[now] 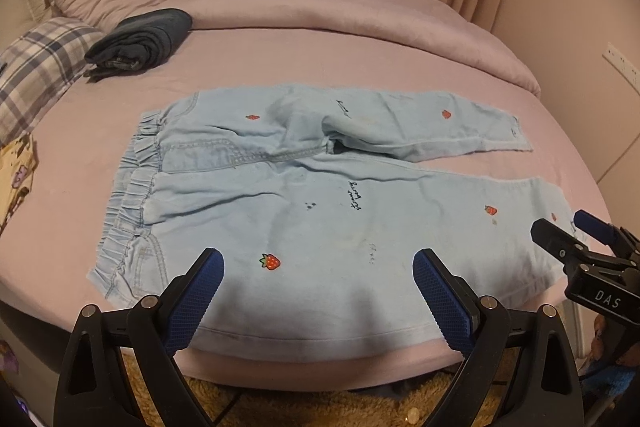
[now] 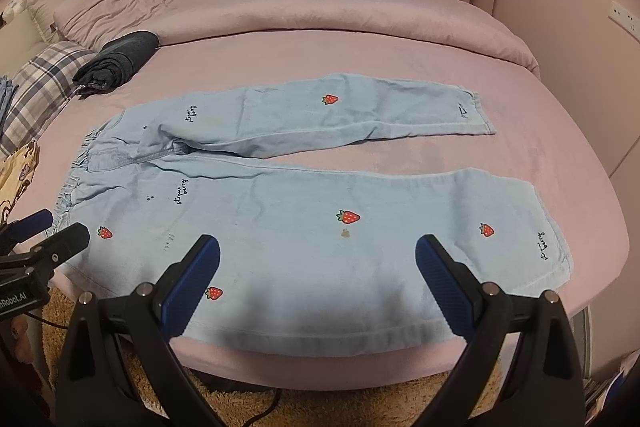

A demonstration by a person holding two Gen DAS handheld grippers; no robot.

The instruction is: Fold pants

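Note:
Light blue pants point(image 1: 320, 211) with red strawberry prints lie flat on the pink bed, waistband to the left, both legs stretched to the right; they also show in the right wrist view point(image 2: 304, 203). My left gripper point(image 1: 318, 261) is open and empty, above the near leg's front edge close to the waist end. My right gripper point(image 2: 318, 247) is open and empty, above the near leg farther toward the cuff. The right gripper point(image 1: 576, 231) shows at the right of the left wrist view, and the left gripper point(image 2: 60, 231) at the left of the right wrist view.
A folded dark garment point(image 1: 140, 43) lies at the back left of the bed point(image 1: 360, 59). A plaid pillow point(image 1: 36, 67) sits at the left, a bunched pink duvet point(image 1: 320, 7) at the back. A shaggy rug point(image 2: 360, 403) lies below the bed's front edge.

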